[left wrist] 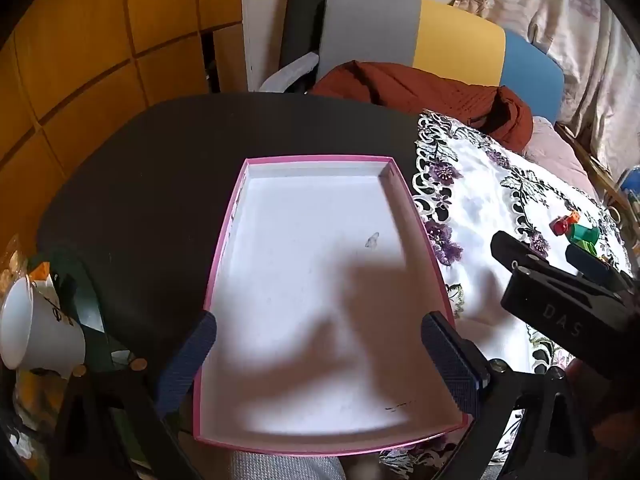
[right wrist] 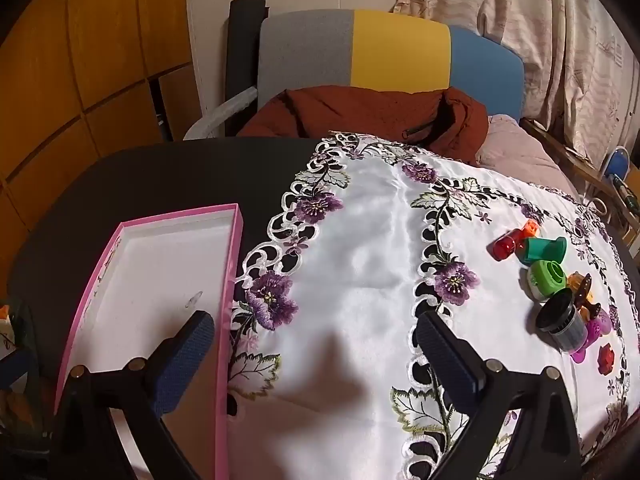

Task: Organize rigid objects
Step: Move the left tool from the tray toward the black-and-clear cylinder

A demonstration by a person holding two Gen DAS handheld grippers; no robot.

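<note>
A pink-rimmed box [left wrist: 224,248] with a white floor lies on the dark table; nothing is in it. My left gripper [left wrist: 320,360] is open and empty, hovering over the box's near half. My right gripper [right wrist: 316,356] is open and empty above the white embroidered cloth [right wrist: 360,248], right of the box [right wrist: 232,280]. Small toys lie clustered on the cloth's right side: a red piece [right wrist: 503,247], a teal cup [right wrist: 546,249], a light green ring [right wrist: 546,280], a black-lidded jar [right wrist: 560,320], magenta and brown pieces. The right gripper's body [left wrist: 560,296] shows in the left wrist view, near the toys [left wrist: 576,234].
A white mug [left wrist: 36,328] lies on its side at the table's left edge among clutter. A chair with a rust-coloured jacket [right wrist: 360,116] stands behind the table. Curtains hang at the back right.
</note>
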